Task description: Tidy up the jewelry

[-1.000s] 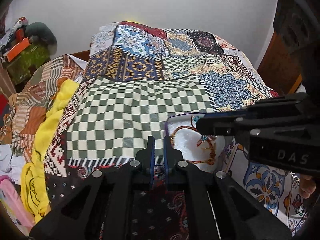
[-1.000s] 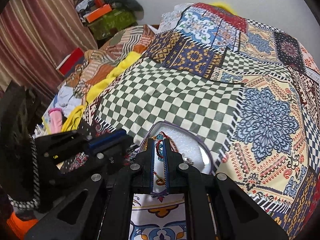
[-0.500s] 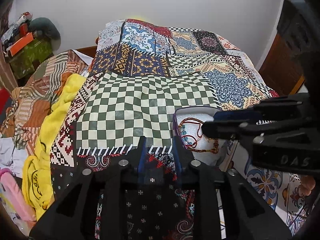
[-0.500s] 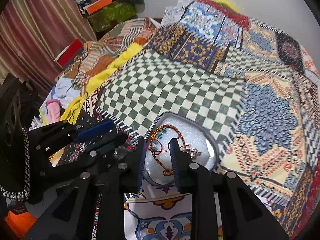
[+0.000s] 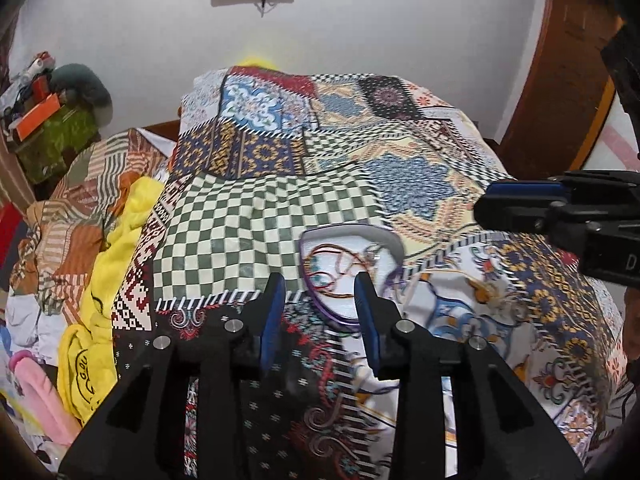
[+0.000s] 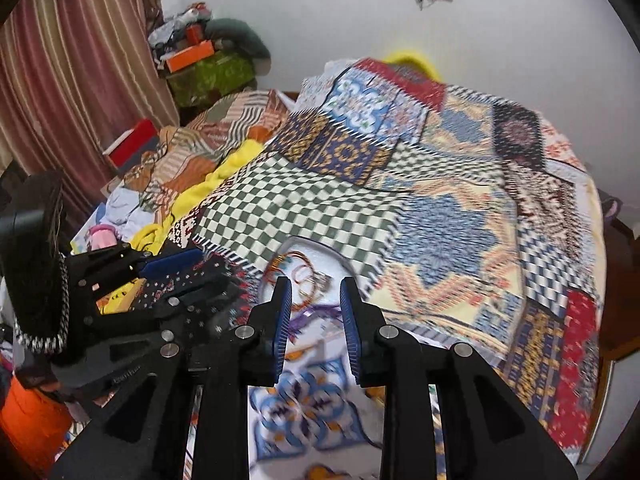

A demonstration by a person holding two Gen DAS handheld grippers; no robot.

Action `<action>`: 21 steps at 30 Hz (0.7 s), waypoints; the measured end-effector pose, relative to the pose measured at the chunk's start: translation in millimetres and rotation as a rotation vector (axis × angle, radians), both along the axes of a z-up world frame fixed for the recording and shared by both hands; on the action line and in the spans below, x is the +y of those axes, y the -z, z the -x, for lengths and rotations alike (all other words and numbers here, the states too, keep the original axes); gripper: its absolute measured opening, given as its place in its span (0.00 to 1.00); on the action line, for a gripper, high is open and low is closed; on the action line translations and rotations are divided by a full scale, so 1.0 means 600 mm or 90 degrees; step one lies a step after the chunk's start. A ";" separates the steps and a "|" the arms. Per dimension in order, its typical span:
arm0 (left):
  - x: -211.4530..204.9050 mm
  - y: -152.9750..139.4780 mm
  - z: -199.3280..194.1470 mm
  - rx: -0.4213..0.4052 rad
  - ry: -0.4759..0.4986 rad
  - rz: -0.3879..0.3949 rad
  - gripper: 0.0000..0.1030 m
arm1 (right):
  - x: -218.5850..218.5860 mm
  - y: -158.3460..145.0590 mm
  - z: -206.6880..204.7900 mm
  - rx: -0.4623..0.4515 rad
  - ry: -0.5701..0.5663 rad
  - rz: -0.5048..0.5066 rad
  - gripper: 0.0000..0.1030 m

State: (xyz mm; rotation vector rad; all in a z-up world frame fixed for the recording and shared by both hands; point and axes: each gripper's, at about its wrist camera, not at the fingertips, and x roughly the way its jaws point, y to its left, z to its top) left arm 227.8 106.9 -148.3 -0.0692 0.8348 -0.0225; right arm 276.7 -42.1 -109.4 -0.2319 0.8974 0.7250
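Observation:
A white jewelry tray [image 5: 348, 235] with a purple rim lies on the patchwork bedspread [image 5: 256, 220]. Red and gold bangles [image 5: 332, 258] and a small ring [image 5: 374, 254] lie inside it. My left gripper [image 5: 319, 284] hovers just in front of the tray, its jaws opening, with nothing between them. My right gripper [image 6: 315, 286] hangs above the near edge of the tray [image 6: 336, 260], open and holding nothing; the bangles [image 6: 300, 276] show through its gap. Each gripper also shows in the other's view, the right gripper [image 5: 520, 200] at the right edge and the left gripper [image 6: 172, 264] at the left.
A yellow cloth [image 5: 116, 248] and heaped clothes lie along the bed's left side. A green box [image 5: 60, 136] with orange boxes on top stands in the far left corner, by a striped curtain [image 6: 80, 60]. A wooden door [image 5: 560, 80] is at the right.
Both grippers went from shut to open and drew up and back from the tray. The right gripper's jaws parted over the bangles, which stay in the tray.

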 end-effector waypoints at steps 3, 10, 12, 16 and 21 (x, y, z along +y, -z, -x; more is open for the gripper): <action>-0.027 -0.010 0.006 -0.005 0.019 -0.006 0.35 | -0.036 -0.007 0.011 -0.024 0.018 0.007 0.22; -0.097 -0.010 0.015 -0.001 0.067 -0.020 0.41 | -0.110 0.005 0.032 -0.048 0.050 0.035 0.24; -0.116 -0.001 0.014 0.010 0.080 -0.023 0.41 | -0.130 0.014 0.037 -0.046 0.053 0.038 0.34; -0.144 0.014 0.017 0.026 0.099 -0.021 0.41 | -0.152 0.037 0.051 -0.037 0.045 0.050 0.35; -0.167 0.029 0.020 0.040 0.117 -0.018 0.41 | -0.159 0.086 0.055 0.000 0.027 0.066 0.35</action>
